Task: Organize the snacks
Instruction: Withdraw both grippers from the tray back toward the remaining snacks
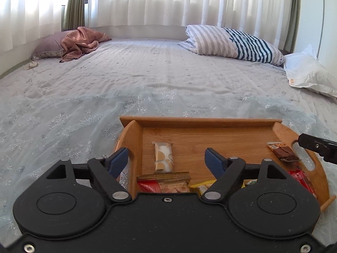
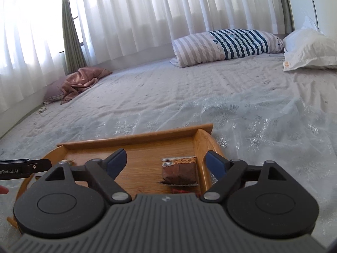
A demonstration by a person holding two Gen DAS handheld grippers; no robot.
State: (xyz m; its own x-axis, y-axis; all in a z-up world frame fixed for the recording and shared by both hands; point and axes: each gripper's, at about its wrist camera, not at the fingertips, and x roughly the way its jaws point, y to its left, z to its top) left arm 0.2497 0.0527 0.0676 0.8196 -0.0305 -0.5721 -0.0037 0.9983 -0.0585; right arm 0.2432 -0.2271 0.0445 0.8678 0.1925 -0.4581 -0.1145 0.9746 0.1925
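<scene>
Snacks lie in a wooden tray [image 1: 210, 124] on the bed [image 1: 147, 73]. A beige wafer pack [image 1: 163, 157] lies near the tray's left wall and a brown bar [image 2: 179, 171] near its right wall. The left gripper [image 1: 167, 161] and the right gripper [image 2: 166, 164] both have jaws wide apart, holding nothing, above the tray's near part.

This is a bedroom in a home. A wide bed [image 1: 147, 73] under a pale grey quilted bedspread fills the view, with a blue-and-grey striped pillow [image 1: 231, 42], a crumpled white pillow [image 1: 307, 73] and a mauve pillow [image 1: 48, 47] under a rumpled pink cloth [image 1: 82, 41]. Sheer white curtains [image 1: 158, 0] and an olive-green drape [image 1: 74, 2] cover sunlit windows behind it.
</scene>
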